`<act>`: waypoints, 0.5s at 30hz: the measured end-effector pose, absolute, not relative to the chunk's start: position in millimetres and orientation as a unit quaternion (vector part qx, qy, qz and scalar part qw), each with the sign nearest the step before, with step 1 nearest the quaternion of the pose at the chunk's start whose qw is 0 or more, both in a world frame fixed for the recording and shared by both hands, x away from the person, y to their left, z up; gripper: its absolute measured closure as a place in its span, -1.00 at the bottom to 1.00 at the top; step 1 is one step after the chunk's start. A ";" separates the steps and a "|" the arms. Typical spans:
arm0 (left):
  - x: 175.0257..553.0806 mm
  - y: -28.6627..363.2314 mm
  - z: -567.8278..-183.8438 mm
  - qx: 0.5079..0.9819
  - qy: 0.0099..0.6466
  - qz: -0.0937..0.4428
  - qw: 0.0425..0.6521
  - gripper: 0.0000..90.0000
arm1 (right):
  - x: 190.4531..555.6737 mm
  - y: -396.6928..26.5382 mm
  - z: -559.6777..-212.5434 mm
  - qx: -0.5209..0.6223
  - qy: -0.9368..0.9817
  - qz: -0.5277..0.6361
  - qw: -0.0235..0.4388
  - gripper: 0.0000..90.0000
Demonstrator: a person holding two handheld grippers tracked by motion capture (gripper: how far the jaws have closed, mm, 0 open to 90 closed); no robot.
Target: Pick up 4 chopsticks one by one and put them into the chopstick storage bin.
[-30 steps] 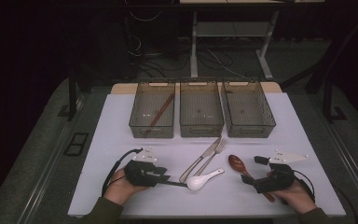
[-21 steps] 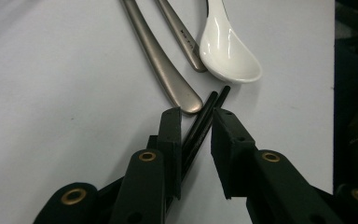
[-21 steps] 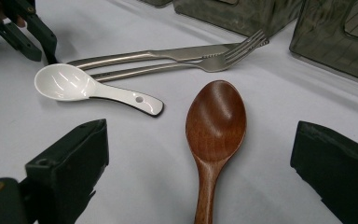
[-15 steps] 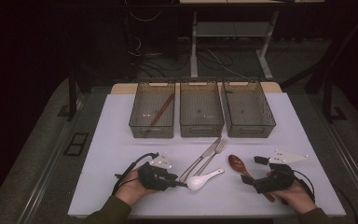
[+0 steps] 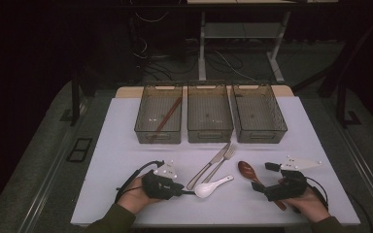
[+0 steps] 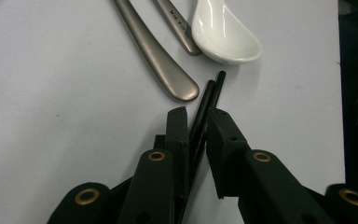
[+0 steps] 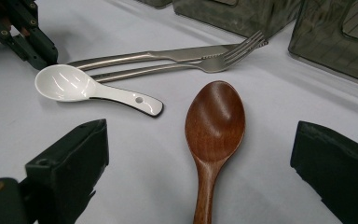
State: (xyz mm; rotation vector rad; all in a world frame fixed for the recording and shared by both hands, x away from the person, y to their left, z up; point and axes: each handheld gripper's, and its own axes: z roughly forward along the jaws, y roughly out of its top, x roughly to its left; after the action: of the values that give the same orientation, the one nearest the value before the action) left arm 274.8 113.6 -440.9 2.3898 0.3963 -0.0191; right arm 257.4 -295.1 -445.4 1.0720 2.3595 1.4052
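Two thin black chopsticks (image 6: 206,100) lie on the white table, tips close to a white ceramic spoon (image 6: 226,35). My left gripper (image 6: 196,113) has just been closing its jaws, and the pads now sit against both sides of the chopsticks. In the high view the left gripper (image 5: 187,192) lies low at the front left, just left of the white spoon (image 5: 209,187). My right gripper (image 7: 200,128) stands open at the front right, with a brown wooden spoon (image 7: 214,126) lying between its jaws, untouched. The high view shows this right gripper (image 5: 264,190) over the wooden spoon's (image 5: 246,170) handle.
A steel knife (image 5: 209,167) and fork (image 5: 223,160) lie slantwise at mid-table beside the white spoon. Three clear bins stand in a row at the back: left (image 5: 159,133) with a reddish stick (image 5: 167,116) in it, middle (image 5: 210,132), right (image 5: 260,132).
The left hand has slid a little to the right toward the white spoon, and its jaws have narrowed around the black chopsticks. The right hand has stayed put.
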 end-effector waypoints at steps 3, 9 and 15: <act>273.4 117.7 -440.5 0.924 0.155 -0.006 0.350 0.74 | 257.4 -295.4 -445.3 0.362 0.796 0.475 0.097 -0.91; 272.0 130.6 -440.4 0.923 0.163 -0.002 0.349 0.75 | 257.3 -295.5 -445.2 0.362 0.796 0.474 0.097 -0.91; 271.8 137.8 -439.7 0.923 0.169 0.002 0.346 0.76 | 257.3 -295.5 -445.2 0.363 0.796 0.474 0.097 -0.91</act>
State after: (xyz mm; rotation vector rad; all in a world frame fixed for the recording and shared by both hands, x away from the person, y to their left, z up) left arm 271.8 137.8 -439.7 2.3944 0.4387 0.0039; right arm 257.3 -295.5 -445.2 1.0737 2.3581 1.4047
